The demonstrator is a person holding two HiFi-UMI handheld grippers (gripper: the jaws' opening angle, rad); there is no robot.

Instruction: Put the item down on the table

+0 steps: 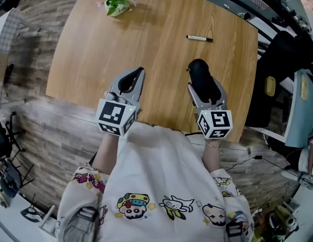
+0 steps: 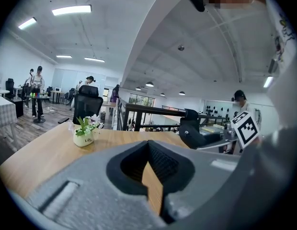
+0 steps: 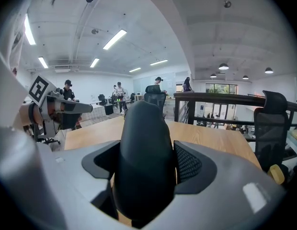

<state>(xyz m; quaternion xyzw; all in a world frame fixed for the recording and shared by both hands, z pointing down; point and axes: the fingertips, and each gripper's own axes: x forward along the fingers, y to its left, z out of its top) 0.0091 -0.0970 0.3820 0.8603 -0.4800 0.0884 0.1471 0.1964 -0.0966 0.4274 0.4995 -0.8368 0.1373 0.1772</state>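
- The right claw [image 1: 205, 87] is clamped, jaws wide, on the black item [image 3: 143, 152], which juts ahead of it over the table [image 1: 161, 24], seemingly ready for lowering.
- The left claw [image 1: 131, 80], alongside, is closed and empty, probably kept clear.

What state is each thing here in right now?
Left gripper: jaws shut, empty.
Right gripper: jaws closed on the black item.
Black item: held, not yet put down.
Pen: lying flat on the table.
Plant: upright.
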